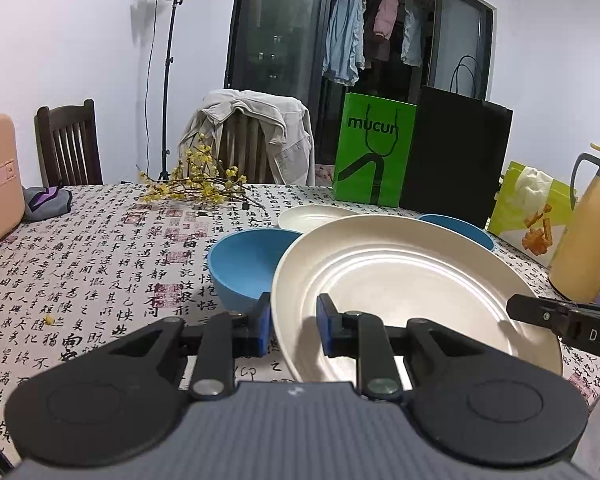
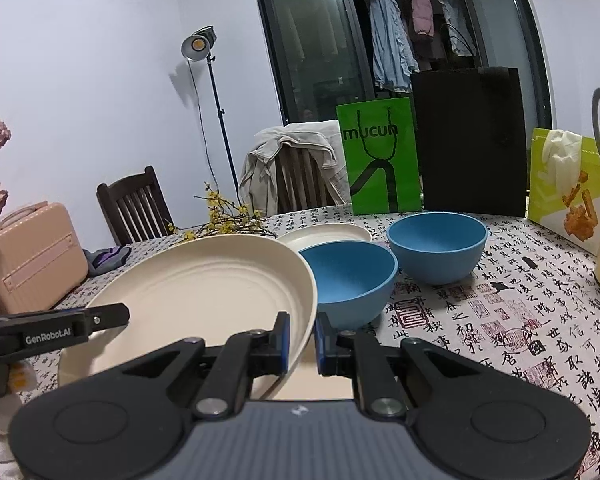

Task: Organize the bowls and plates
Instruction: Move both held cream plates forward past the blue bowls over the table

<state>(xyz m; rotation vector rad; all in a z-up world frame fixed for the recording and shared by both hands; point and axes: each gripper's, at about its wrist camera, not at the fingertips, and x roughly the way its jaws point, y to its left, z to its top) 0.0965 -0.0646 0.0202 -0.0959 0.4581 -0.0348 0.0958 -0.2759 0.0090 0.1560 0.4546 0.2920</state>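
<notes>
I have the big cream plate [image 1: 400,280] pinched on two opposite sides — my left gripper [image 1: 294,328] is clamped across its rim on one edge, one blue pad under and outside, the other on the inner face, and my right gripper [image 2: 302,338] is closed tight on the rim at the other edge. The plate sits tilted between them, its far lip raised off the tablecloth [image 2: 500,320], so I judge I'm in the carrying step: one plate lifted, not yet set down anywhere. Just beyond it stands the near blue bowl [image 2: 348,276], very close to the plate's edge, and behind that bowl lies the second cream plate [image 2: 328,236], flat on the cloth. The other blue bowl [image 2: 436,248] stands a little apart, nearer the green bag [image 2: 380,156] and the black bag [image 2: 470,140]. The natural next move, to my eye, is to take this plate over to the second one and stack it — that calls for keeping both grips even so it stays level, and lifting it clear of the near bowl's rim on the way. The yellow jug [image 1: 588,232] at the side is well out of that path.
</notes>
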